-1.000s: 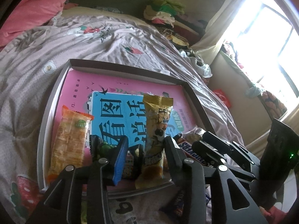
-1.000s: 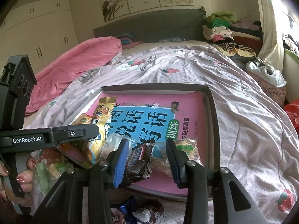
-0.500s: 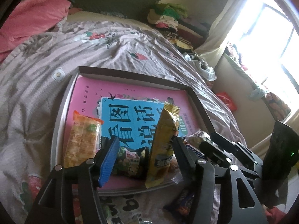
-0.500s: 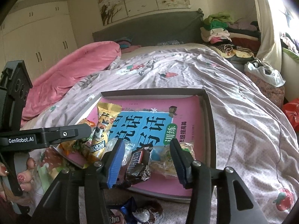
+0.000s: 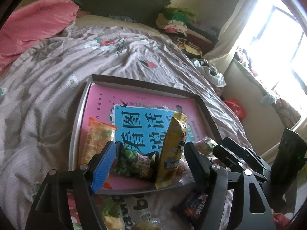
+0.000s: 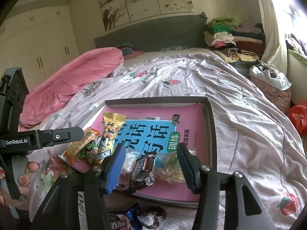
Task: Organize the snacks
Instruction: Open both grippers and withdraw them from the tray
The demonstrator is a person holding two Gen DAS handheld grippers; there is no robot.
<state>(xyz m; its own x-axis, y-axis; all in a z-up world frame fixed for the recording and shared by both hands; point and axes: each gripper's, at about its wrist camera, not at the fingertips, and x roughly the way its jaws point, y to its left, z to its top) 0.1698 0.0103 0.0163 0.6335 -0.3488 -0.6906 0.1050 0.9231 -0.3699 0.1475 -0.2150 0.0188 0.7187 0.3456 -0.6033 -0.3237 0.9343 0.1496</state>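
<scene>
Both grippers have backed off toward 6 o'clock since a sec ago, and the yellow packet [image 5: 172, 149] that sat between the L fingers now stands loose, propped upright in the tray [image 5: 76, 126].

L gripper [image 5: 149, 164]: jaws wide apart, holding nothing. Yellow packet just ahead, nearer the right finger, long axis running 12-to-6, bottom end resting by the tray's near rim. Green pea bag [image 5: 132, 161] lies flat just at its 9 o'clock, orange cracker pack [image 5: 97, 140] further toward 9.

R gripper [image 6: 151, 164]: jaws apart too, nothing clamped. Chocolate bar [image 6: 144, 170] sits between the fingers, long axis roughly 12-to-6, closer to the left finger; clear-wrapped pastry [image 6: 170, 168] at its 3 o'clock, by the right finger. Both lie on the pink book [image 6: 191, 118] lining the tray.

Loose snacks remain on the bedsheet [image 6: 239, 134] outside the tray at 6 o'clock: a blue-wrapped bar [image 6: 119, 222] and a round foil candy [image 6: 151, 218].

Looks like next up is those strays. R gripper seems nearer, directly above them; they're below and behind the fingertips, so prob a pull-back and dip needed.
</scene>
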